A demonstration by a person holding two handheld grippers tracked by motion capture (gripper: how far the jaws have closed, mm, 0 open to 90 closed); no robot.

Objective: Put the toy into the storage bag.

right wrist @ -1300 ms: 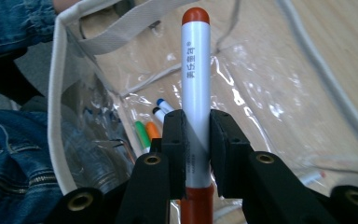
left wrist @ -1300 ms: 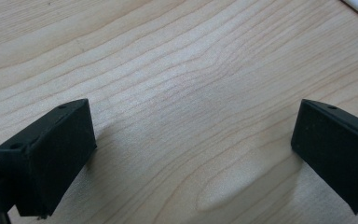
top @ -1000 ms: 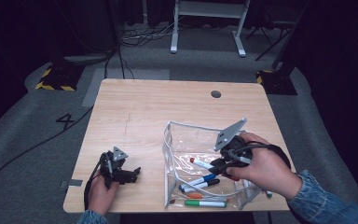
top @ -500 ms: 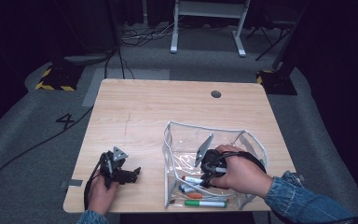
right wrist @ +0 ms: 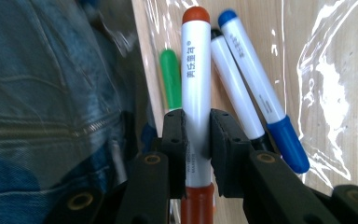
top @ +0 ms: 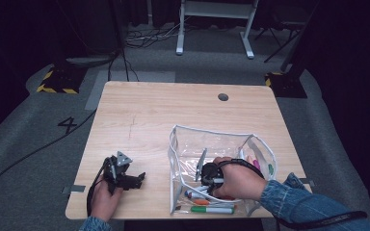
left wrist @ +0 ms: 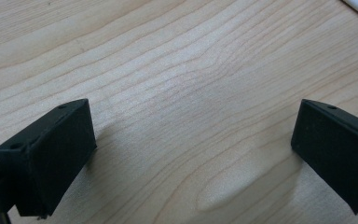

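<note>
Inside clear plastic pouch, smooth cylindrical marker

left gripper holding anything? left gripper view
No. The left gripper has its jaws wide apart over the bare wooden table, with nothing between them.

One clear pouch, four markers: orange, blue, black, green.

pale wood desk with a clear pouch

the pouch stands open near the desk's front right corner; a green marker lies at the front edge; a dark round grommet sits near the far edge.
</note>
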